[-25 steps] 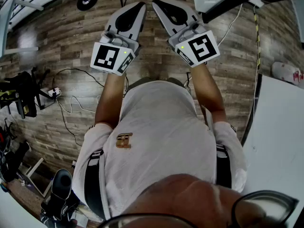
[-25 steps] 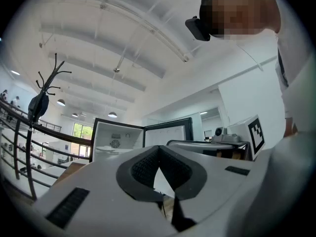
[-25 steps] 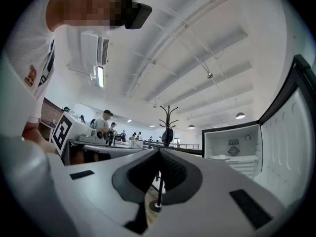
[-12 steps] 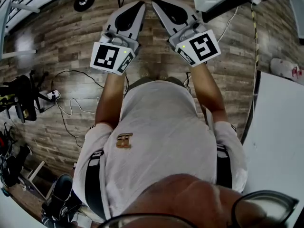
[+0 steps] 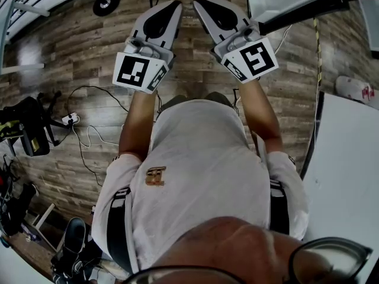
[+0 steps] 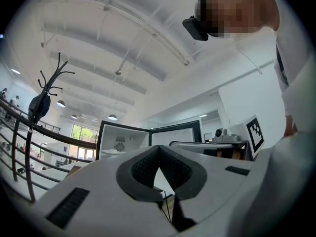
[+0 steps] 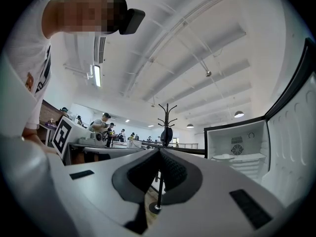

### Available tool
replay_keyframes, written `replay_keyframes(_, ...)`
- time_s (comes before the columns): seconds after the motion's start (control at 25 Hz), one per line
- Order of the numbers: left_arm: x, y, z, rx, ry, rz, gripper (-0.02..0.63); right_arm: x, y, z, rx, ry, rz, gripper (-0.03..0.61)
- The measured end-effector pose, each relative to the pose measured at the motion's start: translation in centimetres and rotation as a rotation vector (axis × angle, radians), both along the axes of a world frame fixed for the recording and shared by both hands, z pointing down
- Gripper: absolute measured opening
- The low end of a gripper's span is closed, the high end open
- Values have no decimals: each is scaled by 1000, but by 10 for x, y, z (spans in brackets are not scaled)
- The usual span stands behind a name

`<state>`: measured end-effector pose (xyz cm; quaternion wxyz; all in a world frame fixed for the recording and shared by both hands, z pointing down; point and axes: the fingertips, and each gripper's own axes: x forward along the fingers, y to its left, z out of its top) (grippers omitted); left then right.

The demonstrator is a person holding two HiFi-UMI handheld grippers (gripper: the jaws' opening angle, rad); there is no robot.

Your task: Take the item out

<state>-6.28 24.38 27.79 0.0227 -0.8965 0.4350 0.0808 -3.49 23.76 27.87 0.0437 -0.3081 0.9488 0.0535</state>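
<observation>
I'm looking at the fridge [image 7: 236, 149] standing open at about three o'clock in my right gripper view: white inside, dark frame, a round fan grille on the back wall. Its door [image 7: 292, 147] is hanging wide at the right edge. A pale flat thing [image 7: 223, 157] is lying on the shelf; I can't tell what it is.

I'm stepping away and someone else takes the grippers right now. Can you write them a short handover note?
Left gripper: shut, empty, held out in front of the body.
Right gripper: shut, empty, beside the left one.
Fridge: ahead, door open; what lies on its shelf is too small to tell.
Done: fridge stands open, nothing taken out.
Left: step up to the fridge, find the item, grip it and lift it out.
</observation>
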Motion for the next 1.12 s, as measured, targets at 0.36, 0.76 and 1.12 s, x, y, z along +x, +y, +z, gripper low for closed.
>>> replay_keyframes(0.36, -49, -20, -1, 0, 7, 19, 18, -43, -22, -3, -2, 4, 32, 32)
replay_keyframes(0.76, -61, -29, -4, 11, 11, 29, 18, -50, -31, -2, -3, 12, 53, 32)
replay_keyframes(1.12, -63, -60, 1, 18, 0, 12, 18, -50, -63, 2, 6, 2, 39, 32)
